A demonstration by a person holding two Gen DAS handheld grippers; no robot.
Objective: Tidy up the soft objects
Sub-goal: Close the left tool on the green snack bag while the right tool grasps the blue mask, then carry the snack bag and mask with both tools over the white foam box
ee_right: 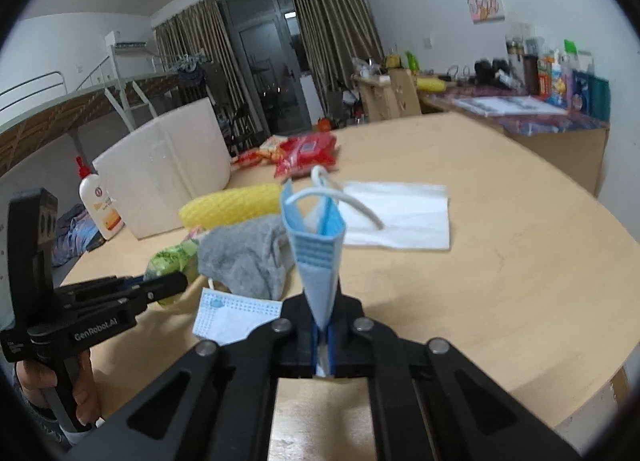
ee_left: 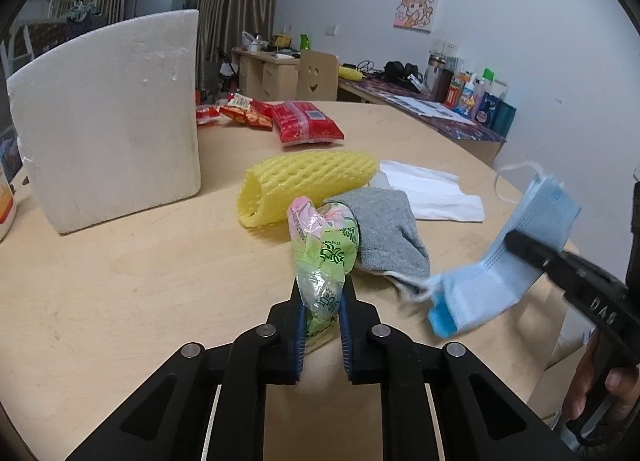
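Left tongs (ee_left: pixel 322 315) pinched on crinkly green-and-pink plastic packet (ee_left: pixel 320 257), frame centre; right tongs (ee_right: pixel 322 335) clamped on folded pale-blue face mask (ee_right: pixel 316 257). Best lifted clear of grey knit sock (ee_left: pixel 386 237) before carrying toward white foam box (ee_left: pixel 106 121), upper left.

Our left gripper (ee_left: pixel 322 303) reaches forward low over the table, its blue-padded jaws pinched nearly together on what they hold. Our right gripper (ee_right: pixel 322 331) points forward too, jaws clamped tight, lifted a little higher. Our bare hands (ee_right: pixel 60 393) wrap the grippers' handles.
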